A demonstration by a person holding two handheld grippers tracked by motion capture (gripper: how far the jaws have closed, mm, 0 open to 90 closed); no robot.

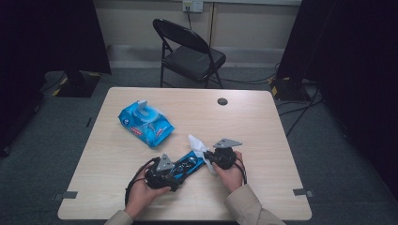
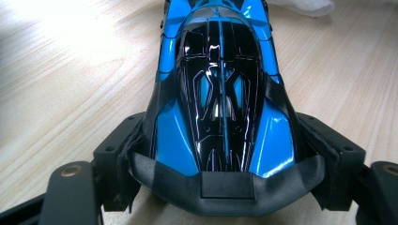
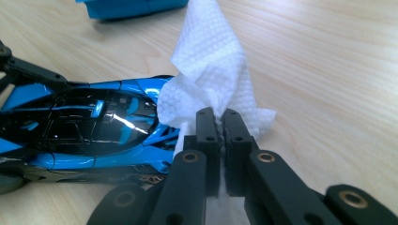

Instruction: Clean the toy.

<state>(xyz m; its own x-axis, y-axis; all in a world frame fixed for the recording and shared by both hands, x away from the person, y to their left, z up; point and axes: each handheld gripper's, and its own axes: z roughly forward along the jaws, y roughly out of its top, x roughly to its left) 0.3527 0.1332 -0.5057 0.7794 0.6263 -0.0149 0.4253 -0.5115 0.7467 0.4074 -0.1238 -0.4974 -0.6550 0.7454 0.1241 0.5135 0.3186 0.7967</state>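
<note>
A glossy blue and black toy car (image 1: 187, 165) lies on the wooden table (image 1: 248, 122) near its front edge. My left gripper (image 1: 177, 172) is shut on the car's rear end. In the left gripper view the car (image 2: 220, 89) points away from me, with the jaws of the left gripper (image 2: 223, 161) pressed on both its sides. My right gripper (image 3: 220, 119) is shut on a crumpled white wipe (image 3: 211, 70), which rests against the car's (image 3: 103, 126) front. From above, the wipe (image 1: 197, 145) sticks up beside the right gripper (image 1: 210, 159).
A blue pack of wet wipes (image 1: 145, 123) with its lid flipped open lies at the table's left centre. A small dark grommet (image 1: 222, 101) sits near the far edge. A black folding chair (image 1: 192, 51) stands beyond the table.
</note>
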